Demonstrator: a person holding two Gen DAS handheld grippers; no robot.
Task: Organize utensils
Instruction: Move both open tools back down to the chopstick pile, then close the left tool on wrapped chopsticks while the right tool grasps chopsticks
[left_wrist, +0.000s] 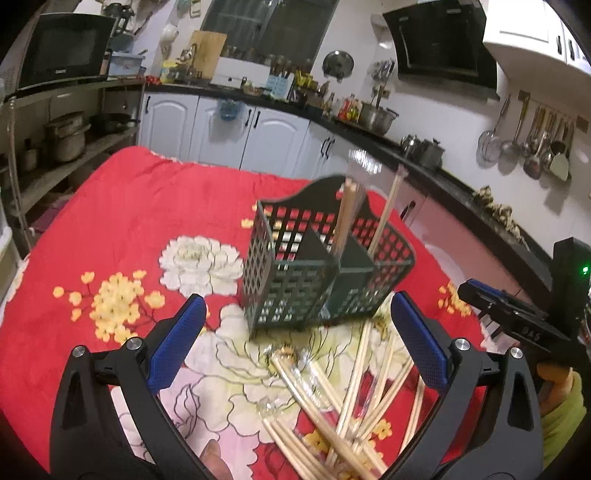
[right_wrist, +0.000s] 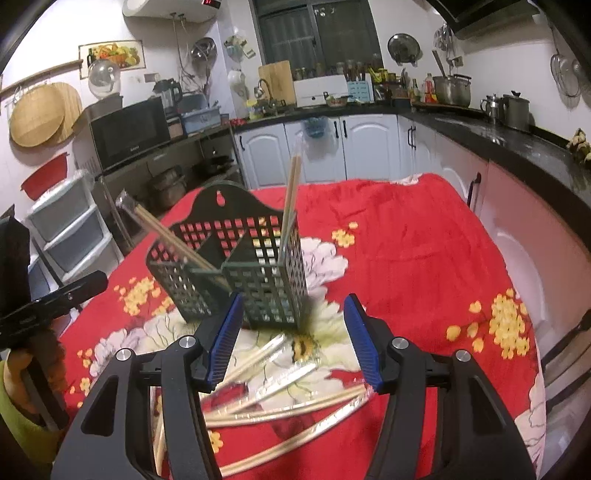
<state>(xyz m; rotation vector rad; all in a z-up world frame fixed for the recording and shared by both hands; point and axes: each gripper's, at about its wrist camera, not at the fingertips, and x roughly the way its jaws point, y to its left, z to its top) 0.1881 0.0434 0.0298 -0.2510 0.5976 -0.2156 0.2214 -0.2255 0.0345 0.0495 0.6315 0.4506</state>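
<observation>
A dark green lattice utensil basket (left_wrist: 325, 273) stands on the red floral cloth (left_wrist: 122, 214); it also shows in the right wrist view (right_wrist: 243, 273). Two wrapped chopstick pairs stand in it (left_wrist: 345, 218) (left_wrist: 386, 212), seen in the right wrist view as one leaning (right_wrist: 173, 240) and one upright (right_wrist: 290, 199). Several wrapped chopstick pairs lie loose in front of the basket (left_wrist: 354, 402) (right_wrist: 280, 398). My left gripper (left_wrist: 295, 343) is open and empty above the loose pile. My right gripper (right_wrist: 291, 339) is open and empty, just before the basket.
The right gripper's body (left_wrist: 517, 314) shows at the left view's right edge; the left gripper (right_wrist: 48, 299) at the right view's left edge. White cabinets (right_wrist: 332, 147) and a black counter (right_wrist: 517, 147) ring the table. A shelf with a microwave (right_wrist: 129, 133) stands left.
</observation>
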